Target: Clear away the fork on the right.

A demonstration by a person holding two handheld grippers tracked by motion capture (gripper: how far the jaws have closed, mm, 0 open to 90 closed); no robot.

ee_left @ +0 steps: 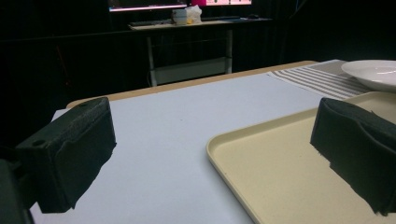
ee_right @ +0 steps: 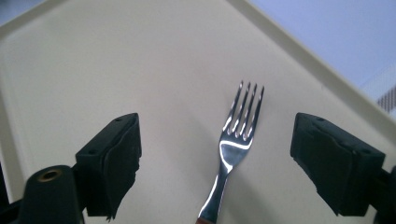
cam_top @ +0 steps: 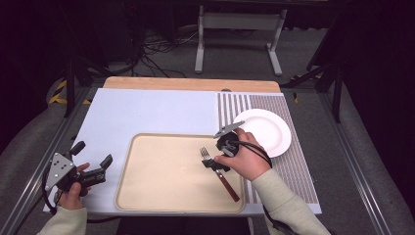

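Observation:
A fork (cam_top: 228, 185) with a red-brown handle lies on the beige tray (cam_top: 161, 181), tines pointing to the far left. My right gripper (cam_top: 211, 164) hovers low over the fork's neck, held by a hand in a cream sleeve. In the right gripper view the fork (ee_right: 233, 144) lies on the tray (ee_right: 93, 70) between the two black jaws of my right gripper (ee_right: 222, 158); they stand wide apart and touch nothing. My left gripper (cam_top: 93, 153) rests at the table's near left, open, left of the tray. Nothing lies between the jaws of my left gripper (ee_left: 215, 154).
A white plate (cam_top: 264, 132) sits on a striped placemat (cam_top: 293, 166) to the tray's right; the plate (ee_left: 373, 72) also appears at the far right of the left gripper view. A pale blue mat (cam_top: 147, 112) covers the table. Table legs and cables lie beyond the far edge.

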